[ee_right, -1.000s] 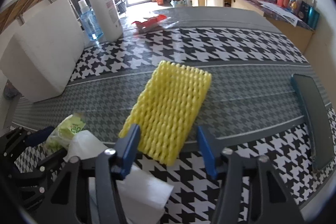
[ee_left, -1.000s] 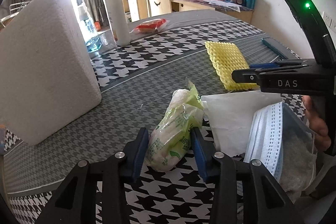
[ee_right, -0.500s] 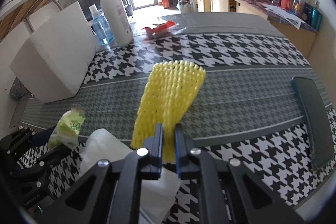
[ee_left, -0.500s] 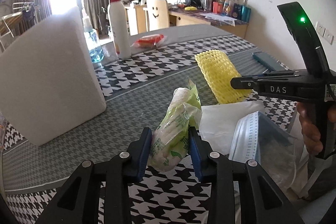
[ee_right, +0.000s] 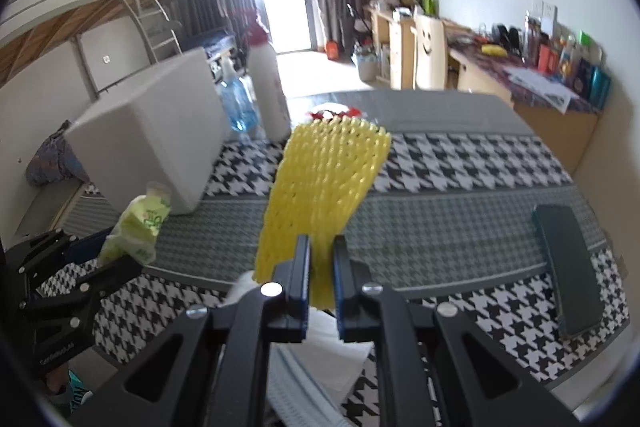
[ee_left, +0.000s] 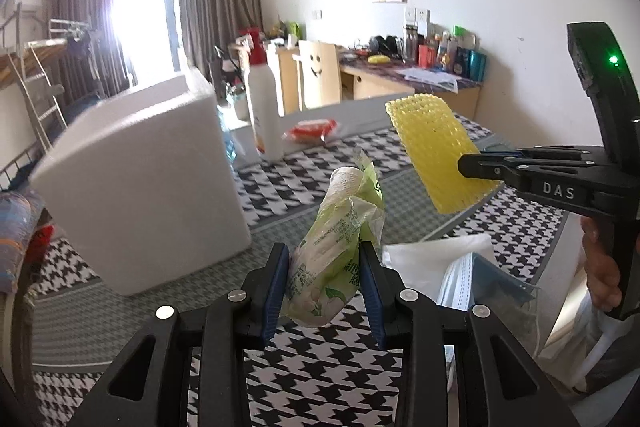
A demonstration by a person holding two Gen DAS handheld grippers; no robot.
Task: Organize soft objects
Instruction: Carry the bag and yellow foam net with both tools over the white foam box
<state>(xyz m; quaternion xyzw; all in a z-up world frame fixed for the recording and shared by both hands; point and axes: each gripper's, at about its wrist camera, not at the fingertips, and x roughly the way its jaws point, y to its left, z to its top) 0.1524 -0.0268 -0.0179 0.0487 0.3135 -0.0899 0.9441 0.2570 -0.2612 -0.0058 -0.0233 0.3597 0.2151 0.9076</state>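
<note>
While aloft: yellow foam net (ee_right: 320,187) (clamped).

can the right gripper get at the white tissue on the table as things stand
Probably not: the right gripper is shut on the yellow foam net, so its jaws are taken, though the white tissue lies uncovered just below.

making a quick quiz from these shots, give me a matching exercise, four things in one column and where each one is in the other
Things:
1. yellow foam net
2. green wipes packet
3. white foam block
4. dark phone

Places:
A. flat on the table, near its right edge
B. pinched in the right hand-held gripper
C. standing on the table, beside the pump bottle
D. clamped in the left hand-held gripper

Pairs: 1-B, 2-D, 3-C, 4-A
</note>
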